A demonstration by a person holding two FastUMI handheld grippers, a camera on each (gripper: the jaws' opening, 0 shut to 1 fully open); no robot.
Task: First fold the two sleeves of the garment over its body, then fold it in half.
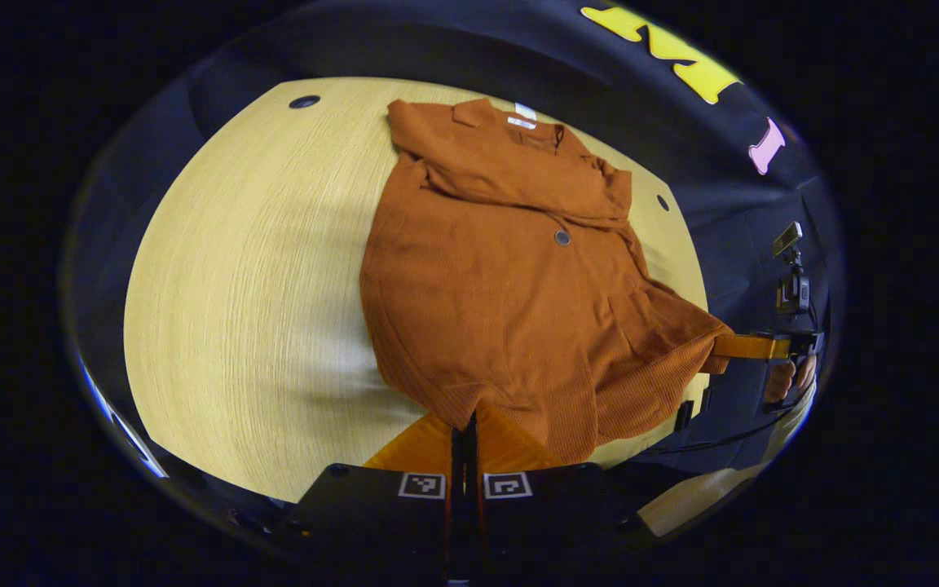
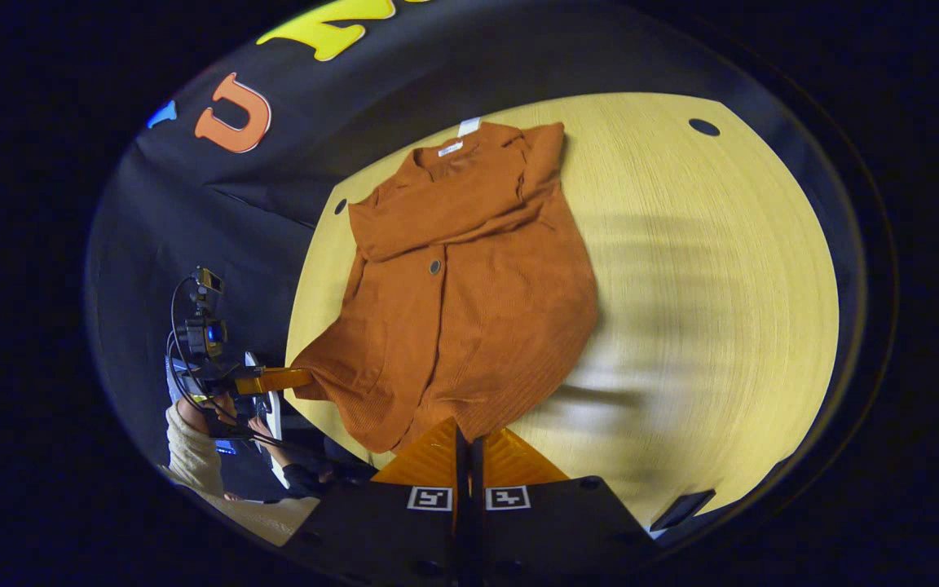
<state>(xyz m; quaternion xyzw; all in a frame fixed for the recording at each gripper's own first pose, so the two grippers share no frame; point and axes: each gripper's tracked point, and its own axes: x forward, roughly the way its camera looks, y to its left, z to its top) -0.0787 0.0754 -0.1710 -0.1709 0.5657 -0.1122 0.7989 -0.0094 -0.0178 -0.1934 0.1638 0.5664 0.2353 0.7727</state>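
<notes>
An orange knit garment (image 1: 502, 285) lies flat on a light wooden table (image 1: 257, 285), collar at the far end, with both sleeves folded across its chest. My left gripper (image 1: 465, 428) is shut on one corner of the near hem. The right gripper (image 1: 730, 346) holds the other hem corner out past the table's edge. In the right gripper view the garment (image 2: 469, 285) lies the same way. There my right gripper (image 2: 467, 444) is shut on the hem, and the left gripper (image 2: 298, 379) pinches the far corner at the left.
The table (image 2: 722, 285) has small dark holes (image 1: 304, 102) (image 2: 703, 127) near its far edge. A hand (image 1: 787, 379) and a pale sleeve (image 2: 192, 456) hold the grippers beside the table. A dark flat object (image 2: 681, 509) lies at the near table edge.
</notes>
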